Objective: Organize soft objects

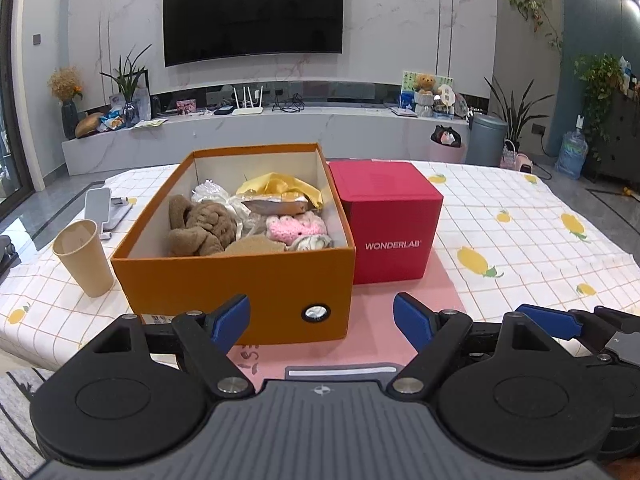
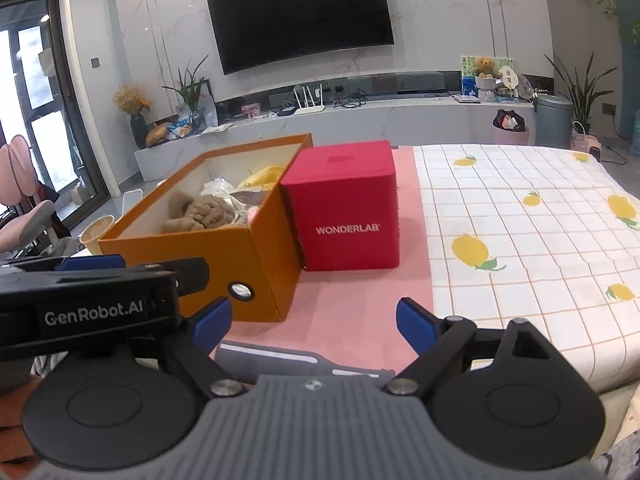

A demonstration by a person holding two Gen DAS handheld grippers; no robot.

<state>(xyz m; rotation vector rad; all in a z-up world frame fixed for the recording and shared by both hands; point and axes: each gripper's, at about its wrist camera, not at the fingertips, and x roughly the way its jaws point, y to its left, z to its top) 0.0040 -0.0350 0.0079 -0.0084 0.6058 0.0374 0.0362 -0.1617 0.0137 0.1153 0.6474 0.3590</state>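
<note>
Currently, both the left gripper (image 1: 322, 322) and the right gripper (image 2: 314, 322) are angled downward, jaws wide and empty, over the lemon-print tablecloth (image 1: 520, 240).

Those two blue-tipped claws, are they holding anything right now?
No. The left gripper and right gripper are both open and empty, short of the orange box.

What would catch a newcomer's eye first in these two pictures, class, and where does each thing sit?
The open orange box stands mid-table, stuffed with soft things such as a brown plush toy. A red WONDERLAB box sits against its right side on a pink mat, and a big dark television hangs on the wall behind.
</note>
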